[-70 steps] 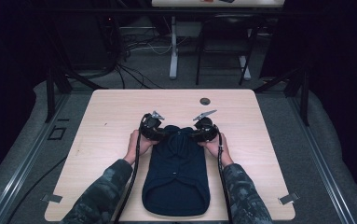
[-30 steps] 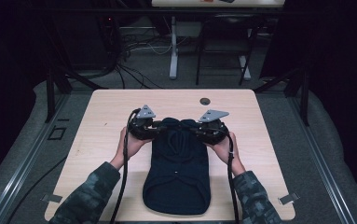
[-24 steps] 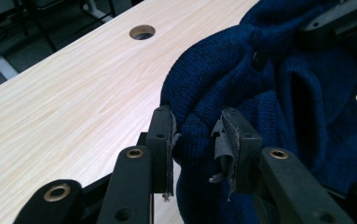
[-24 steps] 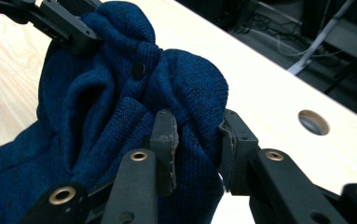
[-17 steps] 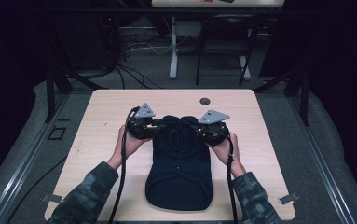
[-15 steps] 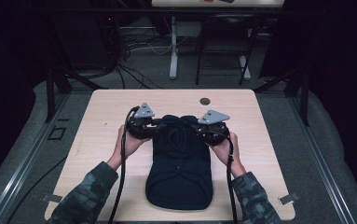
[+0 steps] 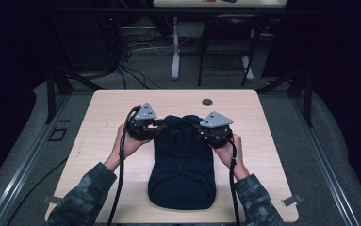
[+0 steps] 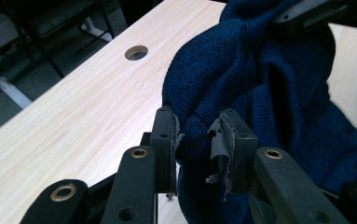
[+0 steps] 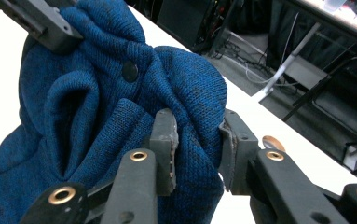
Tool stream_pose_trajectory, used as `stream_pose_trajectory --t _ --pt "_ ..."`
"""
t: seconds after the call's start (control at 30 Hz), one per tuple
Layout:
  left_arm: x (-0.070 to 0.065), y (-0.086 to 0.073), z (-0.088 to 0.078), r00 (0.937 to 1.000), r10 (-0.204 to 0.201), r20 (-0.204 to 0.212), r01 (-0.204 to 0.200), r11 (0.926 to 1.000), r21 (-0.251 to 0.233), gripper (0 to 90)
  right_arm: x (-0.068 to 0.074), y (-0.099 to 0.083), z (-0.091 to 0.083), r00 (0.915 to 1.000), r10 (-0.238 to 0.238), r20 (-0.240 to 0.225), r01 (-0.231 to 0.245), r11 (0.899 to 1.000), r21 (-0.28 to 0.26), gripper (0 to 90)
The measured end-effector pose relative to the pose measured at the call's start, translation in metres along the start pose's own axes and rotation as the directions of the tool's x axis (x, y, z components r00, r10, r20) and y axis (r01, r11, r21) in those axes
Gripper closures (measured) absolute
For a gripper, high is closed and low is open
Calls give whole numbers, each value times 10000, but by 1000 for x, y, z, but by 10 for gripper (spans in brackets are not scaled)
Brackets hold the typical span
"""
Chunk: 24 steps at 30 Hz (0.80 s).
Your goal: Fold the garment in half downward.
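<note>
A dark blue knitted garment (image 7: 182, 174) with a dark button (image 9: 130, 71) lies lengthwise on the wooden table (image 7: 107, 117). Its far end is bunched and lifted off the top. My left gripper (image 7: 161, 125) pinches the left side of that raised end, and its pads (image 8: 168, 135) are shut on a fold of the knit (image 8: 269, 84). My right gripper (image 7: 198, 130) holds the right side the same way, shut on a thick fold (image 9: 97, 107). Each gripper view shows the other gripper's jaw on the cloth farther off.
A round cable hole (image 7: 207, 101) sits in the table just beyond the garment. The table's far edge lies close behind it, with desk legs, cables and a chair (image 7: 225, 52) on the floor beyond. Bare wood lies left and right of the garment.
Both hands have moved apart from the garment's collar and risen a little, lifting its far end. The near hem has slid slightly away from the front edge.
</note>
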<state>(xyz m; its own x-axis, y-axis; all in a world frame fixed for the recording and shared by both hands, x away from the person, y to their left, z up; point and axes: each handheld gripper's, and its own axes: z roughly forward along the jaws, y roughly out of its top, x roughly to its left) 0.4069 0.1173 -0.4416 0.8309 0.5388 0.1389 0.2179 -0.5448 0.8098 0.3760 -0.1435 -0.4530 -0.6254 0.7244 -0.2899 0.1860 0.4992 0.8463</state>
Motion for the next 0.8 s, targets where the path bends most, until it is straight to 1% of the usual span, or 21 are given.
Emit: stream_pose_trajectory --t 0.07,0.13,0.17,0.2,0.23,0.27,0.3,0.33,0.37,0.4,0.5,0.57,0.67,0.73,0.77,0.8 --pt "0 2 -1 10000 13 47 -13 10000 49 701 0 1 -1 10000 -62 4 62 10000 1 696" --pt "1 5 -2 9999 15 155 -17 9999 155 698 0 2 -2 9994 -251 227 255 9996 -149 697" --pt "1 7 -2 9998 29 183 -33 9998 195 698 0 2 -2 9994 -251 227 255 9996 -149 697" --pt "2 8 -3 9994 -60 331 53 9997 229 693 0 3 -3 9991 -263 322 273 9991 -319 699" --pt "3 8 -3 9990 -139 420 129 9996 238 692 -1 4 -3 9992 -257 293 266 9991 -326 698" --pt "3 8 -3 9990 -139 420 129 9996 238 693 -1 4 -3 9992 -262 286 272 9990 -351 699" --pt "3 7 -2 9985 -284 478 275 9994 191 693 -1 3 -4 9993 -240 270 251 9989 -408 699" --pt "4 4 -2 9975 -403 577 397 9991 117 695 -1 2 -4 9997 -165 184 174 9988 -461 698" --pt "4 4 -2 9975 -403 577 397 9991 117 698 -1 1 -5 9999 -107 121 113 9986 -519 698" --pt "3 0 -2 9969 -476 627 478 9989 -19 703 -1 0 -6 9999 -95 101 100 9984 -554 698" --pt "1 -3 -3 9968 -487 630 498 9986 -160 717 0 -2 -8 9999 -106 -8 106 9983 -580 697" --pt "-2 -5 -3 9981 -354 497 370 9988 -319 726 1 -5 -12 9996 -35 -288 20 9988 -493 685" --pt "-4 -3 -3 9983 -293 513 311 9989 -337 732 -2 -7 -15 9981 124 -607 -144 9994 -321 666" --pt "-6 -1 -1 9990 -157 415 172 9992 -360 736 -3 -8 -16 9958 328 -854 -340 9994 -119 647" --pt "-7 0 -1 9993 -46 379 59 9994 -354 737 -4 -10 -16 9952 409 -885 -415 9991 -52 646" --pt "-7 0 -1 9993 -46 379 59 9994 -354 738 -5 -11 -17 9935 484 -1030 -482 9988 45 642"
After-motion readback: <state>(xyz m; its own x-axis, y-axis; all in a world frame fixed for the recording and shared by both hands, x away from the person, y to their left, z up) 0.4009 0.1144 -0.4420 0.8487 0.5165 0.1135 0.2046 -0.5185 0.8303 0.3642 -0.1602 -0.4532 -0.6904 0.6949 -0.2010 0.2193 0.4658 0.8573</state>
